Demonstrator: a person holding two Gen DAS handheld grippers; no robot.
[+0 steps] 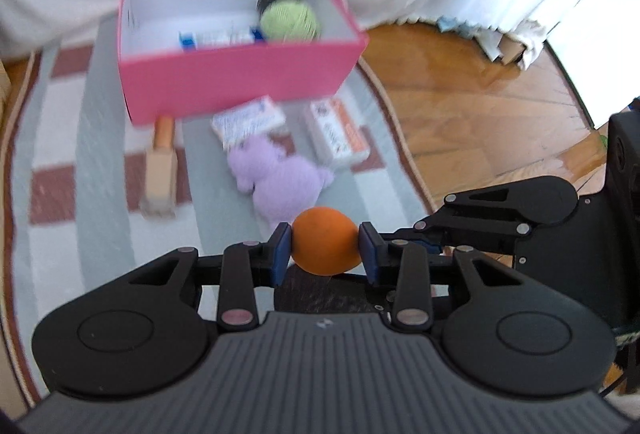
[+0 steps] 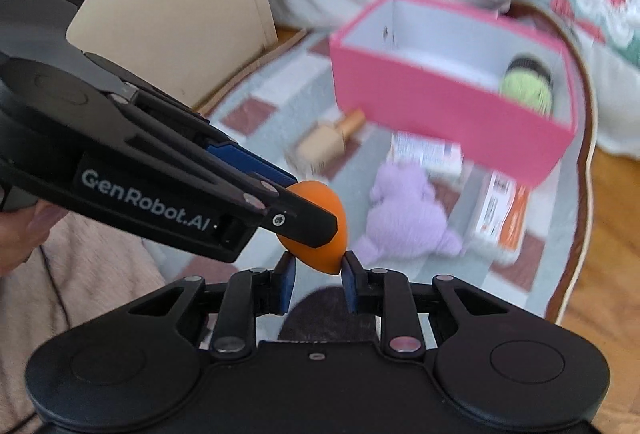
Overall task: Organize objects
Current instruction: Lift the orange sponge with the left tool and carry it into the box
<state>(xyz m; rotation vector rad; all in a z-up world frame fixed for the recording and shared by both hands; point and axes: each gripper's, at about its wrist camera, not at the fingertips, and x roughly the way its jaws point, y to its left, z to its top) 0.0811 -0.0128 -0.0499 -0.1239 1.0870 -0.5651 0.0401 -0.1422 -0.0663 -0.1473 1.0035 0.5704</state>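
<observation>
Left wrist view: the left hand-held gripper (image 1: 325, 252) is clamped on a smooth orange egg-shaped ball (image 1: 325, 246) above the striped rug (image 1: 100, 138); the open pink cardboard box (image 1: 240, 82) already holds one green yarn ball (image 1: 290, 19) and a small blue-and-white packet (image 1: 220, 37).

Right wrist view: the right hand-held gripper (image 2: 318, 276) pinches the same ball's lower tip; four things wait on the rug, I judge: one lilac plush toy (image 2: 404, 214), one wooden mallet (image 2: 326, 142), two medicine cartons (image 2: 502, 214).
</observation>
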